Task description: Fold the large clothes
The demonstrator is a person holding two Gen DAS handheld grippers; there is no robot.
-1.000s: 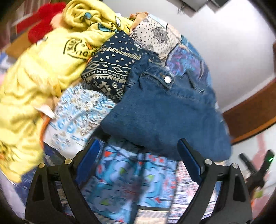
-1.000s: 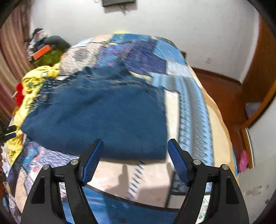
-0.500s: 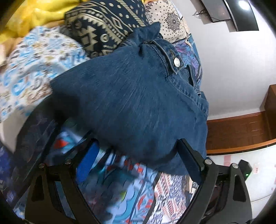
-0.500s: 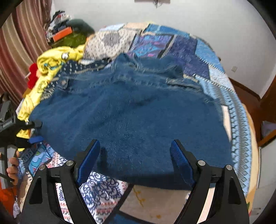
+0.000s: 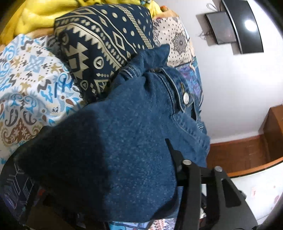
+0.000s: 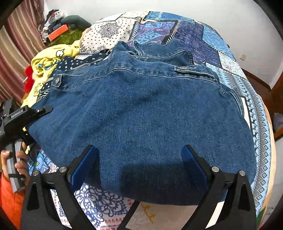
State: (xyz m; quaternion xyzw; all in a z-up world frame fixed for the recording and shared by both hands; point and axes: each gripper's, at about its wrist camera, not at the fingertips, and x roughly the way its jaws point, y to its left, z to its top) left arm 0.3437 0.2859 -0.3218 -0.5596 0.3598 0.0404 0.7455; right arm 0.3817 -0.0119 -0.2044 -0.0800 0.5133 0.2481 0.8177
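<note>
The left gripper (image 6: pixel 38 110), wide a second ago, is closing on the blue denim jacket's (image 6: pixel 141 115) edge while the right gripper (image 6: pixel 139 164) opens wide above its hem, readying a fold.

A plain white painted wall (image 6: pixel 203 10) closes the far side of the room. On it hang a flat black screen (image 5: pixel 245 26) catching a bright spot of light and a smaller dark grey box (image 5: pixel 219 28) beside it. A reddish-brown wooden skirting (image 5: pixel 237 155) runs along the wall's foot. At the left hang striped maroon and beige curtains (image 6: pixel 16 53). At the right edge stands brown wooden furniture (image 5: pixel 274 131). A small white wall socket (image 6: pixel 242 56) sits low at the far right.
</note>
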